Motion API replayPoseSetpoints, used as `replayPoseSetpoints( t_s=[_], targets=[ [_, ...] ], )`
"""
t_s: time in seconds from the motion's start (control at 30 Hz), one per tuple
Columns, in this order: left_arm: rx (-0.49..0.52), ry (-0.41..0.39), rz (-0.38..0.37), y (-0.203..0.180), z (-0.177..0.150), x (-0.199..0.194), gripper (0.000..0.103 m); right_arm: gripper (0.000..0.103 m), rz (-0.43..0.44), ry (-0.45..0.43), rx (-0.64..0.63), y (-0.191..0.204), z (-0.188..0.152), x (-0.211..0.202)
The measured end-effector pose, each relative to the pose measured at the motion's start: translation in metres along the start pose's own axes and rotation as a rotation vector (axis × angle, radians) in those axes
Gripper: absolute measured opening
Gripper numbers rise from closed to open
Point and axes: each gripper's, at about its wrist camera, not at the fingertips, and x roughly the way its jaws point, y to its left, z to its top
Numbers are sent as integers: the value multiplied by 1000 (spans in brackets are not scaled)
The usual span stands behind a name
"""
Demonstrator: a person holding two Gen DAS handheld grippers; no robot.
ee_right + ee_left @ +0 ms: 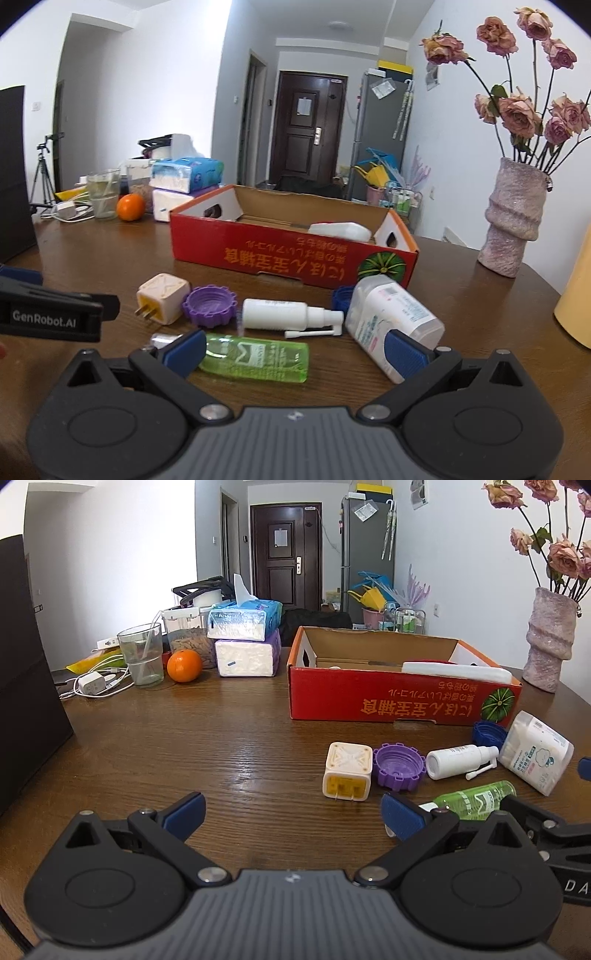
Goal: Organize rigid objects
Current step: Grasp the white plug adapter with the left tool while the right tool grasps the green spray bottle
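Note:
A red cardboard box [402,698] [295,254] stands open on the wooden table with a white item [341,230] inside. In front of it lie a cream plug adapter [347,770] [162,299], a purple cap [399,766] [209,305], a white spray bottle [460,760] [284,314], a blue cap [489,733], a cotton swab box [535,751] [391,317] and a green bottle [476,799] [255,356]. My left gripper [293,816] is open over bare table, left of the pile. My right gripper [295,350] is open, its fingers either side of the green bottle.
At the back left stand a glass [142,653], an orange [184,665], stacked tissue packs [245,642] and a charger with cables [90,683]. A pink vase of dried roses [513,218] stands at the right. A dark panel [26,664] borders the left side.

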Motion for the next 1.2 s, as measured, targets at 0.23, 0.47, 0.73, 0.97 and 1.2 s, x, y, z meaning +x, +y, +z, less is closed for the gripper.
replayPoseSetpoints(
  t_s=[0.23, 0.47, 0.73, 0.97, 1.2],
  targets=[
    [-23, 2, -7, 17, -7, -4, 103, 103, 43, 51, -120, 9, -8, 12],
    [-56, 12, -2, 29, -8, -2, 103, 101, 126, 82, -268, 25, -2, 42],
    [-78, 20, -6, 34, -8, 1, 103, 78, 295, 168, -245, 17, 10, 78],
    [-80, 25, -5, 34, -8, 2, 103, 31, 377, 206, -130, -2, -1, 62],
    [-77, 35, 6, 32, -9, 6, 103, 31, 364, 197, -103, -1, -15, 38]
  ],
)
